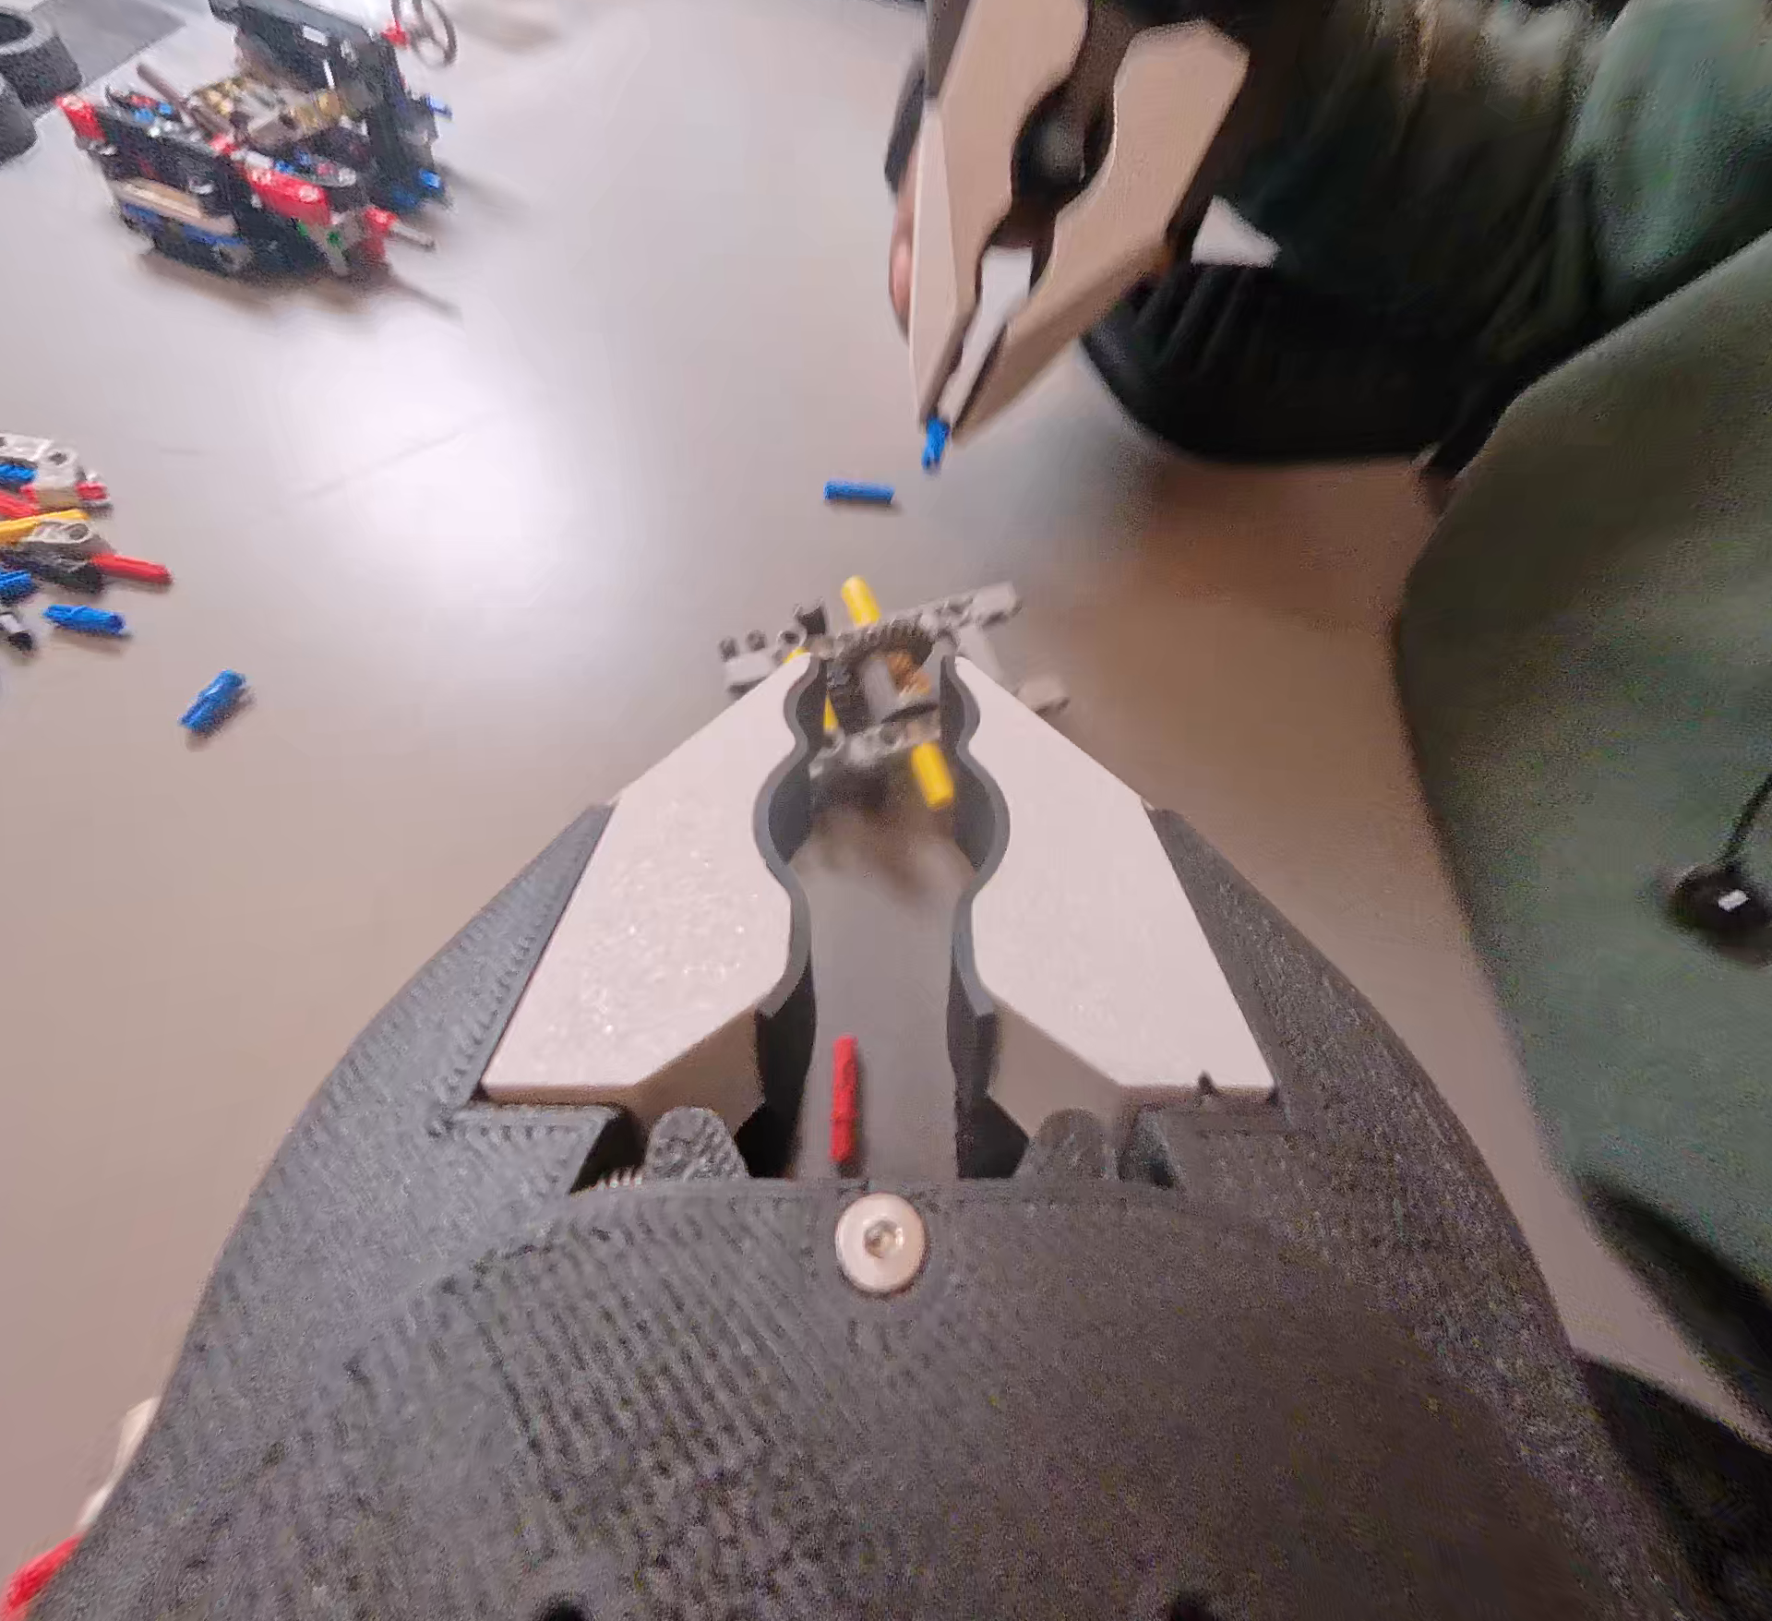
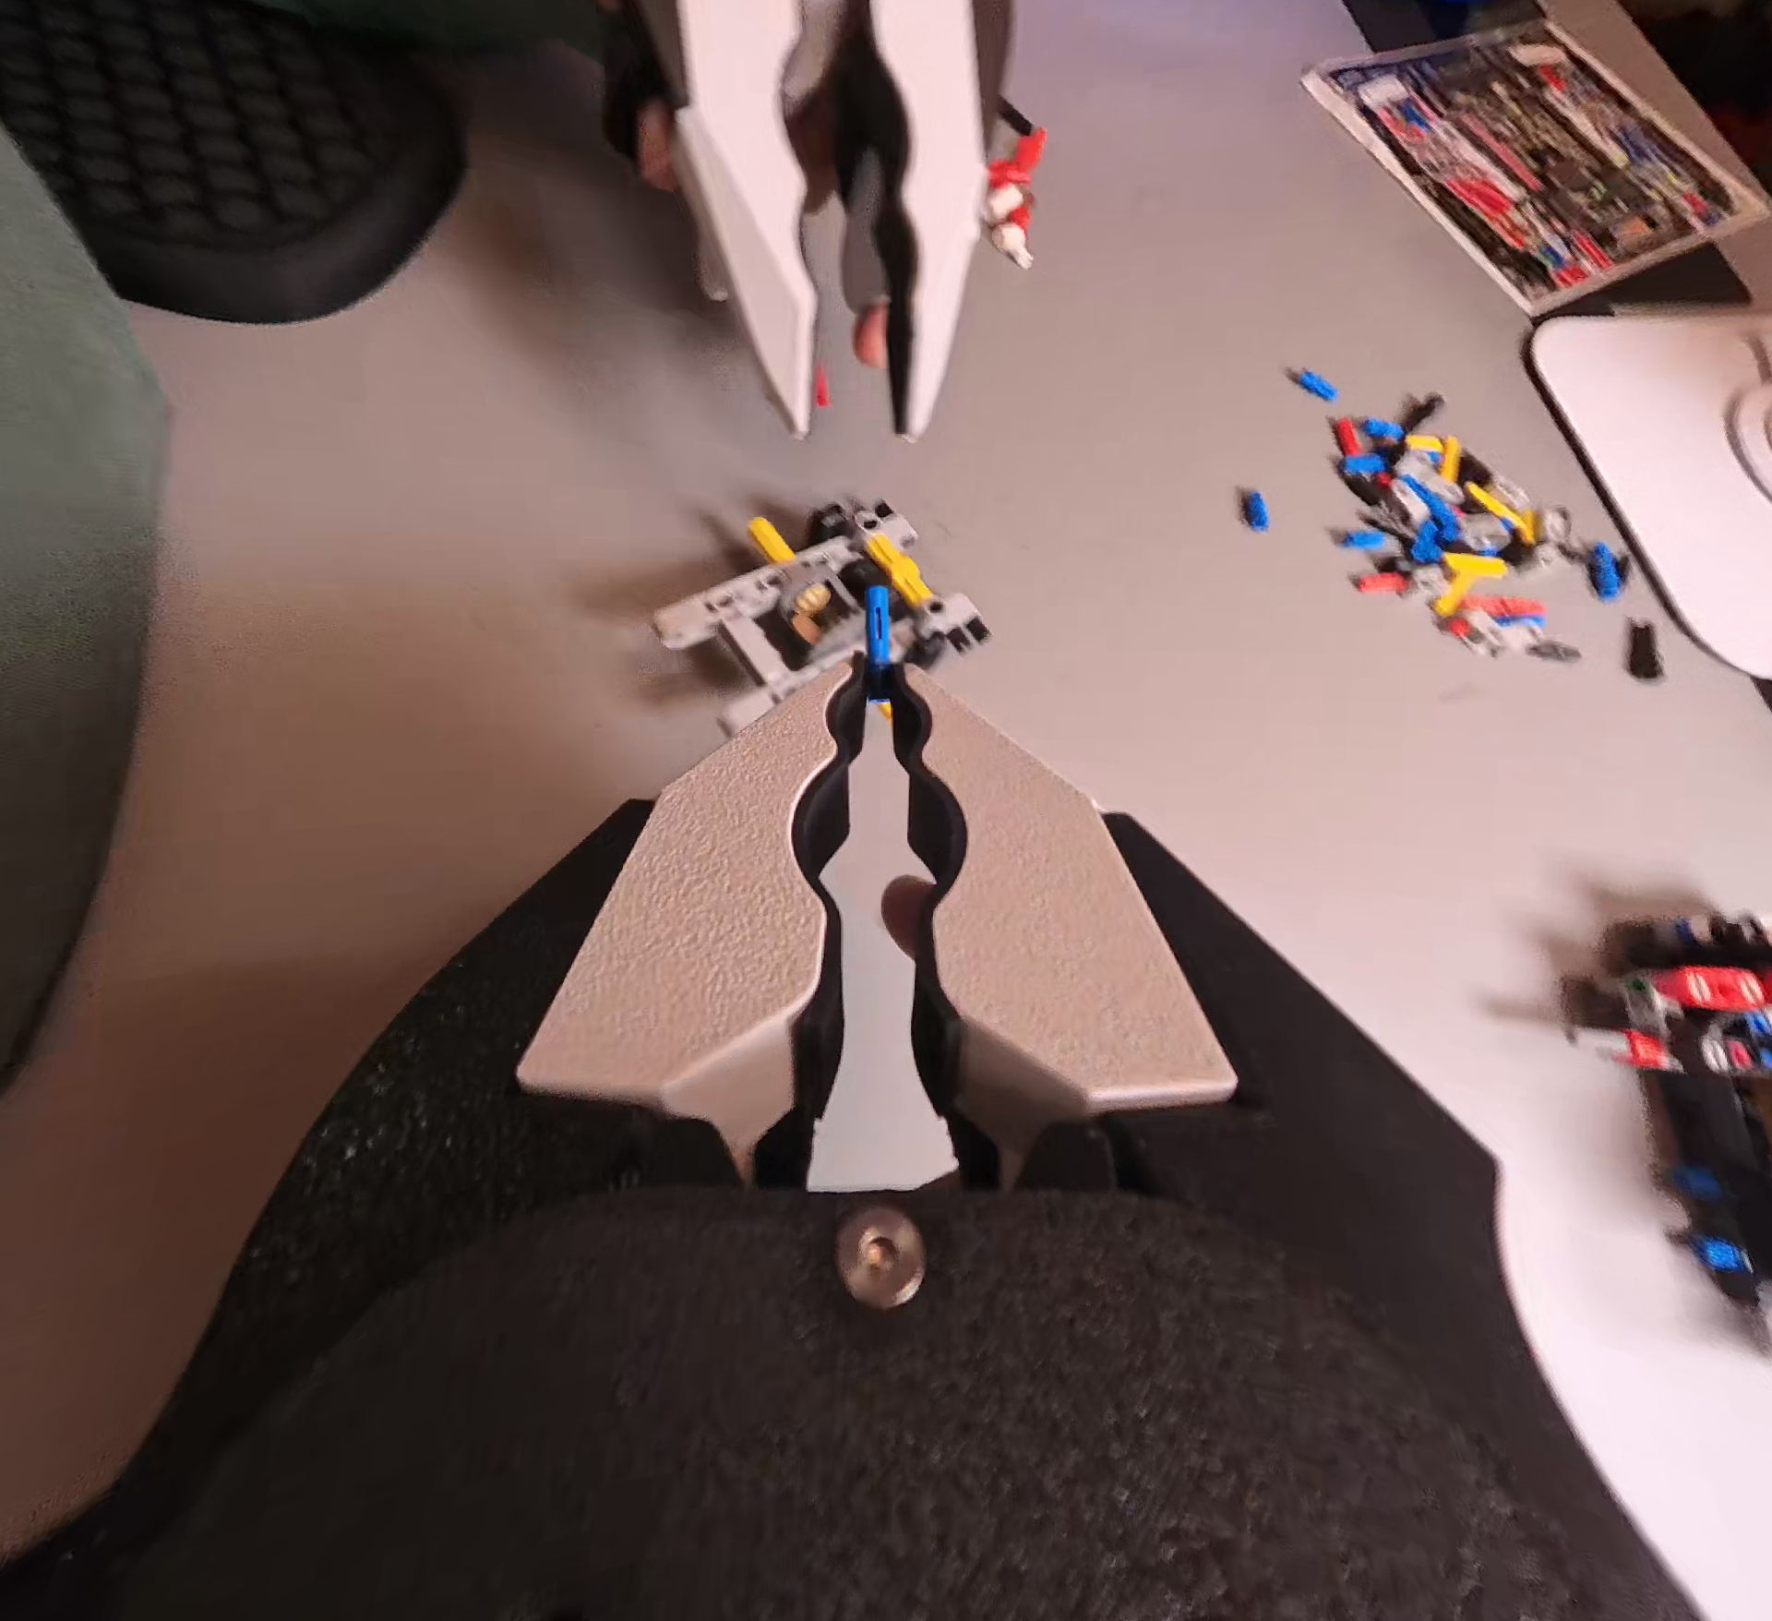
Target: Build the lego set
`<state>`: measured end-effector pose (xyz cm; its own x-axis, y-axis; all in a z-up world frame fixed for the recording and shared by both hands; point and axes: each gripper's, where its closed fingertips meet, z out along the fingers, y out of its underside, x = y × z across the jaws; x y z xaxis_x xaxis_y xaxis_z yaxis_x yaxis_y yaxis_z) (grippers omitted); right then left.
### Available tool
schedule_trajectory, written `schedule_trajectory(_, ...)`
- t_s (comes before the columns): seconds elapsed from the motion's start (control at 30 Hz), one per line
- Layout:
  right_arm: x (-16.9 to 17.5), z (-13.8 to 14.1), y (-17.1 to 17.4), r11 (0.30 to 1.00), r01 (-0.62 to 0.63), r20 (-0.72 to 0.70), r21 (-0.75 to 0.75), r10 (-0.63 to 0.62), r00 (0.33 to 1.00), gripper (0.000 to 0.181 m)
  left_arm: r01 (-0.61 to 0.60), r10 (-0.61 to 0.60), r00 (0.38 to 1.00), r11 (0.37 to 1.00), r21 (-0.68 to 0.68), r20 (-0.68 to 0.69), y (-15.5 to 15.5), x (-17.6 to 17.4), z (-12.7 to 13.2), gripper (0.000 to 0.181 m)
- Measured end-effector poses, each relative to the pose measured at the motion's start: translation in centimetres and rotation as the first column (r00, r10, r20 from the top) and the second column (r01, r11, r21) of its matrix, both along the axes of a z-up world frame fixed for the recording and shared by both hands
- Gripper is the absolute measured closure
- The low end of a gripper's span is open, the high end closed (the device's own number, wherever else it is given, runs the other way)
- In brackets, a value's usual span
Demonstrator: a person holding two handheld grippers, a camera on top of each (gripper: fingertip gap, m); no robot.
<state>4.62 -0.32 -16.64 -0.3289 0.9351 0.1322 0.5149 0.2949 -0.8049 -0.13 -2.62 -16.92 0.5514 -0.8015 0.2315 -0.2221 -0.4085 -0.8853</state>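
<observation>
Pinching one blue pin, right gripper.

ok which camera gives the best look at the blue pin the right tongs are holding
The right wrist view: the blue pin sits centred, pinched at the tips of the right tongs, over the grey assembly. The left wrist view shows it only small and blurred.
</observation>
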Motion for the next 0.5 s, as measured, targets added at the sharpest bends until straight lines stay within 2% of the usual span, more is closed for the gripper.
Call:
schedule_trajectory(0.07,-0.6,0.0,-1.5,0.999,-0.045,-0.004,0.015,0.046,0.999,0.179,0.006,0.000,0.993,0.999,-0.049,0.122,-0.2,1.1,1.0,0.158)
schedule_trajectory(0.2,-1.5,-0.2,-3.4,0.994,-0.102,-0.001,0.039,0.102,0.995,0.178,0.057,-0.018,0.966,0.988,-0.146,0.258,-0.7,2.5,1.6,0.157)
schedule_trajectory(0.5,-2.4,0.7,-4.2,0.992,-0.106,-0.012,0.066,0.107,0.994,0.179,0.089,-0.048,0.962,0.986,-0.142,0.270,-1.6,3.1,1.5,0.178)
